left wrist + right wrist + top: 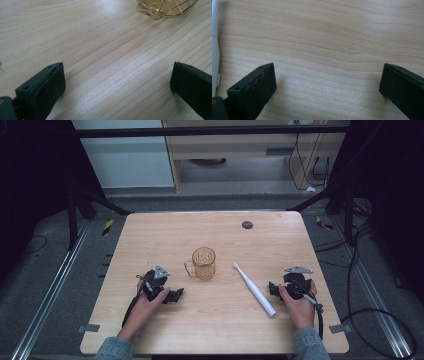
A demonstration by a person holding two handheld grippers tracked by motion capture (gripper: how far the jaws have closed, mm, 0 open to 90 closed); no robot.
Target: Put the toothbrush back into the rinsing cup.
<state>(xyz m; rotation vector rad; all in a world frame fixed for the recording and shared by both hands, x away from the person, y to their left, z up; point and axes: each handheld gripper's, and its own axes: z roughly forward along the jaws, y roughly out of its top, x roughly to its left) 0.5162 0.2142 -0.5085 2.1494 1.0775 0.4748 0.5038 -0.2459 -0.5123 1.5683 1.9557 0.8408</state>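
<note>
An amber glass mug [204, 263] stands upright at the middle of the wooden table [220, 320], its handle to the left. To its right a white electric toothbrush [254, 289] lies flat, head toward the far side. My left gripper [177, 295] rests low on the table, left of and nearer than the mug, jaws pointing right. In the left gripper view the left gripper [117, 82] is open over bare wood, with the mug [165, 7] at the top edge. My right gripper [272, 289] sits just right of the toothbrush. In its own view the right gripper [328, 82] is open and the toothbrush [214, 50] lies along the left edge.
A small dark round disc [247, 225] sits near the table's far edge. Black cables [380, 315] run over the floor on the right. Metal rails [50, 290] flank the table on the left, and a cabinet [240, 150] stands behind.
</note>
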